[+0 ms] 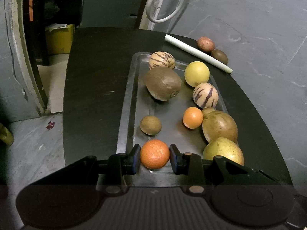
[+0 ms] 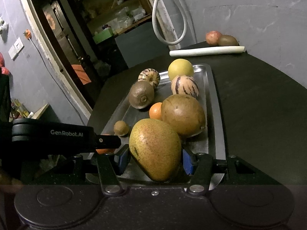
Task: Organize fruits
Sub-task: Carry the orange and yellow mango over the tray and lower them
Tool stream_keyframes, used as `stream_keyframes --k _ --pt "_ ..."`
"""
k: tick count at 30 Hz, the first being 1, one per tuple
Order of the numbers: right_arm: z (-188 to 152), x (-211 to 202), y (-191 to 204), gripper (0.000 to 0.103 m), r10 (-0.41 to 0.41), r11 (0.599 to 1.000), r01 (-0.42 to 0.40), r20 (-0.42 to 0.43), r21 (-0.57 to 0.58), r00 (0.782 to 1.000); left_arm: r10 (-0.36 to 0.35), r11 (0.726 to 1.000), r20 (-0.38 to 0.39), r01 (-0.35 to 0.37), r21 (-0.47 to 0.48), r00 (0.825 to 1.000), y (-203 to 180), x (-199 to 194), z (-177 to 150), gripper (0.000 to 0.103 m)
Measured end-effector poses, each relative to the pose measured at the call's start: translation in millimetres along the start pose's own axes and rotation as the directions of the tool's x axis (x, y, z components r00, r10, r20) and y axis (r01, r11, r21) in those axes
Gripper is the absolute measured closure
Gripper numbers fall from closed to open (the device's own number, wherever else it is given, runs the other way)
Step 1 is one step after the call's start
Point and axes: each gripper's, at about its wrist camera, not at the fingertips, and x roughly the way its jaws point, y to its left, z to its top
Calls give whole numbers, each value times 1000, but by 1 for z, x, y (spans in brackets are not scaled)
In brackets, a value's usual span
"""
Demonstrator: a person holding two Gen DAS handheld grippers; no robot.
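Note:
A metal tray on a black table holds several fruits: a kiwi, two striped melons, a yellow fruit, a small orange fruit and a brown round fruit. My left gripper is shut on an orange mandarin at the tray's near end. My right gripper is shut on a yellow-green pear, low over the tray's near right end. The left gripper's arm shows at the left of the right wrist view.
A white leek stalk lies on the table beyond the tray, with a reddish fruit and a small kiwi behind it by the grey wall. A small brown fruit sits in the tray. A white cable hangs behind.

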Motion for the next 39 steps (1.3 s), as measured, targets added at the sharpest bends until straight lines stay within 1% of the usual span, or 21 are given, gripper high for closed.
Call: stream_keyframes --k 8,15,24,25,27,31,33,36,37,39 --pt "0 7 -3 46 -2 1000 2 -24 -2 1000 18 1000 -5 -18 5 1000 0 4 -2 68" --pt "-1 8 -2 46 -6 1000 6 -23 -16 1000 25 999 2 -25 21 1000 -1 5 -4 67" --pt "-2 9 5 44 -22 998 21 -25 -58 999 18 999 -3 -18 27 1000 0 6 -4 67" --pt "-2 9 5 44 -22 998 21 -26 -61 999 15 1000 -8 -14 27 1000 0 6 -3 63" --pt "-1 10 5 44 -24 998 22 -32 -65 999 1 1000 -12 -1 29 1000 1 7 -2 61" --pt "2 8 7 43 -36 996 32 -44 -84 998 -24 999 -11 24 22 1000 2 4 -1 49" --pt "4 4 6 39 -38 996 35 -40 -80 998 -26 999 3 26 26 1000 2 0 -2 45" --pt "6 -5 7 36 -45 996 43 -27 -83 999 -29 999 29 29 21 999 2 -9 -5 39" --pt "6 -10 8 35 -48 995 46 -20 -85 999 -26 1000 38 25 17 999 2 -13 -7 35" --pt "6 -18 10 32 -52 995 52 -5 -90 999 -15 1000 55 14 13 998 3 -20 -10 31"
